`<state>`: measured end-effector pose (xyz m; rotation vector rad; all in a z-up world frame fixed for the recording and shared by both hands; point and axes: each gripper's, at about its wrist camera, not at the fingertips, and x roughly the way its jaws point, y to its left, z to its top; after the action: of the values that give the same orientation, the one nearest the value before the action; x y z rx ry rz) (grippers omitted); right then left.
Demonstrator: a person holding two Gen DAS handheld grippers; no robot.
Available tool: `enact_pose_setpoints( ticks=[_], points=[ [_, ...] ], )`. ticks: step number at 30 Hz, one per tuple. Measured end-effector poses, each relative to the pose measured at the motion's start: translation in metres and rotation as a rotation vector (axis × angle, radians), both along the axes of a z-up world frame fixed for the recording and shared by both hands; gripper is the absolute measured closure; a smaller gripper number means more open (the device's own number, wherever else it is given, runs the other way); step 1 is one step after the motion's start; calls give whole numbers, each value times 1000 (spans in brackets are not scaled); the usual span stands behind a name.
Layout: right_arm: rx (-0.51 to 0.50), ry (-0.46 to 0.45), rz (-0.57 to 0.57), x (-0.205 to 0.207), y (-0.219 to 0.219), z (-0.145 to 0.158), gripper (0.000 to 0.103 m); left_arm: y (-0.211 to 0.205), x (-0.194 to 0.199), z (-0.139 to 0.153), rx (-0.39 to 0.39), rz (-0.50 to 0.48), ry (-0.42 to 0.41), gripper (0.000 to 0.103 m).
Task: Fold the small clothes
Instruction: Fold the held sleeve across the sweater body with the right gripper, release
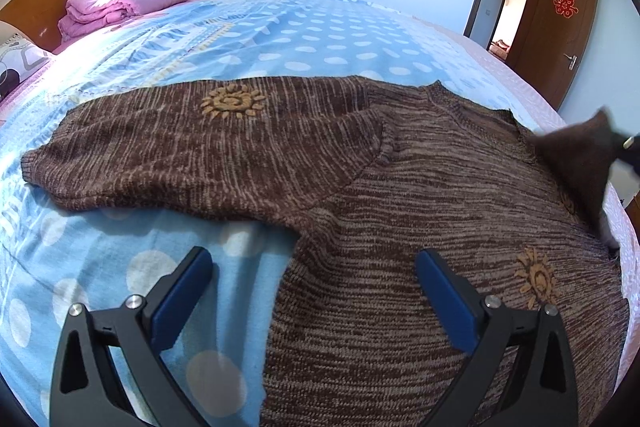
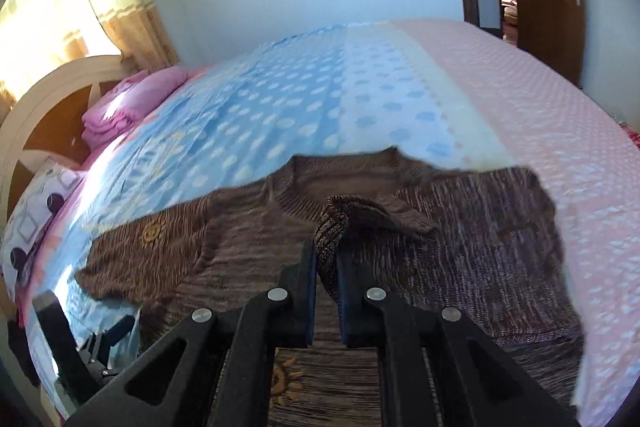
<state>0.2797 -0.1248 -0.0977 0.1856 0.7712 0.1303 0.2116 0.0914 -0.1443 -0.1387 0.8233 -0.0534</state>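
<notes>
right wrist alone shows right gripper (image 2: 326, 259) clamping sweater (image 2: 248, 239) cuff; left gripper (image 1: 314, 279) fingers wide.

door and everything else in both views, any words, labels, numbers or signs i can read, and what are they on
"囍": red double-happiness paper sign on the brown wooden door; in the right wrist view it is blurred.
Brown knit sweater: only embroidered sun motifs, no letters.
Patterned pillow, dotted blue bedsheet, both grippers: no readable text.
Nothing else legible in either view.
</notes>
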Motion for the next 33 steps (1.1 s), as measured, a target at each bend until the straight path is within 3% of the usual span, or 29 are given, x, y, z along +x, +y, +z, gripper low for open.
enact_pose_setpoints(
  ticks=[3, 5, 8, 10, 13, 16, 18, 22, 27, 30, 33],
  points=[
    [-34, 38, 36, 2, 19, -33, 92, 1, -1, 0, -7, -2, -4, 0],
    [-34, 50, 75, -1, 22, -40, 81, 0, -1, 0, -11, -2, -6, 0],
    [36, 29, 116, -9, 5, -19, 58, 2, -2, 0, -17, -4, -9, 0],
    [89, -36, 88, -15, -24, 4, 58, 1, -1, 0, -16, -4, -6, 0],
    [112, -74, -47, -16, -86, 27, 58, 0, -1, 1, -11, -4, -2, 0],
    [65, -53, -154, -11, -146, 33, 59, -3, 3, 3, 3, -11, 22, 0],
    [44, -24, -173, -4, -177, 33, 67, -12, 5, 10, 25, -55, 37, 0],
    [121, 64, -216, 21, -234, 19, 68, -56, 3, 37, 41, -184, -12, 0],
    [232, 164, -171, 44, -252, -10, 68, -138, 24, 53, 136, -328, -68, 0],
    [270, 231, -171, 62, -246, -28, 68, -166, 52, 41, 147, -327, -24, 0],
    [460, 287, -130, 77, -250, -46, 68, -174, 80, 12, 205, -234, 73, 0]
  ],
)
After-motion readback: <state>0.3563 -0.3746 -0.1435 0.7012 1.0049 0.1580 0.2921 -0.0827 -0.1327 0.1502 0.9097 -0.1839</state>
